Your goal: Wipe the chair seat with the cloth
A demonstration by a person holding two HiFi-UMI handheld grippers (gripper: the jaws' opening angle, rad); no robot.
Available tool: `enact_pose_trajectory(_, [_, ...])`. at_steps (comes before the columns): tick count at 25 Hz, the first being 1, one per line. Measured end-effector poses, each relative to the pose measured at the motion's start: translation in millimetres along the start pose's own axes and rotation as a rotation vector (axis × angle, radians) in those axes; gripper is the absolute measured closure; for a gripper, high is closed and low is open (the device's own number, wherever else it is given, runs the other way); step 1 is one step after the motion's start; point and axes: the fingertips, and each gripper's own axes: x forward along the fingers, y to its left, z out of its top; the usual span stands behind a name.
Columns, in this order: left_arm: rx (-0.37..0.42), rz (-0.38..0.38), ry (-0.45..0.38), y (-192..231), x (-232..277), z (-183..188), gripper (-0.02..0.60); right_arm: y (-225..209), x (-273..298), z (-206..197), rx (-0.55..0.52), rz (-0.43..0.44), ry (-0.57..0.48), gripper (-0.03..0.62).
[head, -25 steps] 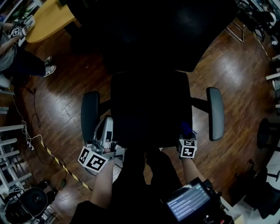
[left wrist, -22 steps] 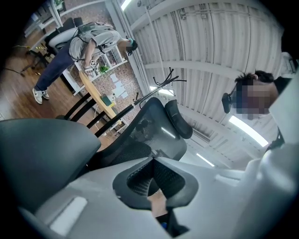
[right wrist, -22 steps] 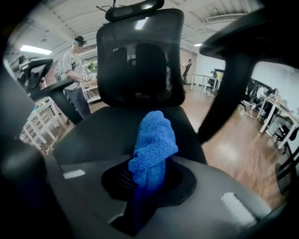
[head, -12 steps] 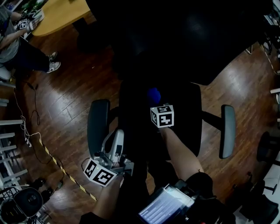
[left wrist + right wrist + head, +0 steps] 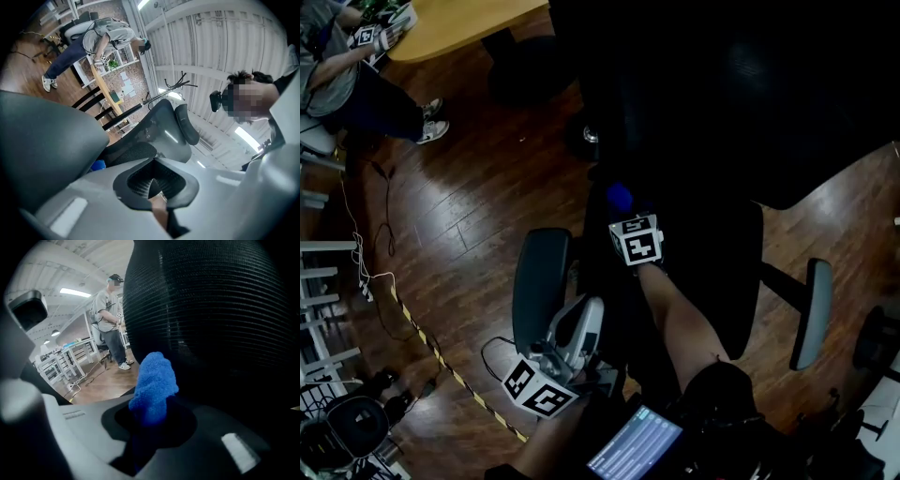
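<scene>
The right tool (image 5: 149,423) is clamped on the blue cloth (image 5: 153,380), which bunches up out of its jaws over the far left part of the chair seat (image 5: 731,267), close to the mesh backrest (image 5: 211,310). The left tool (image 5: 151,187) is closed on nothing, low beside the left armrest (image 5: 539,286). To wipe well, I judge, press the bunch flat and drag it in overlapping strokes. From above the seat is nearly black — whether the cloth touches it I cannot tell
</scene>
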Motion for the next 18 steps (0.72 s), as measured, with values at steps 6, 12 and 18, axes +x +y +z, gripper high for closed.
enact_pose_trajectory(6, [-0.021,0.029,0.019,10,1,0,0.589,-72,-33,-32,0.046,-0.145,0.043,0.525])
enact_pose_trajectory(12, [-0.021,0.040,0.036,15,0,4,0.589,-208,-138,-89,0.121,-0.423,0.127,0.525])
enact_pose_trajectory(18, [0.007,0.047,0.068,16,6,-1,0.589,-283,-216,-116,0.216,-0.567,0.104,0.526])
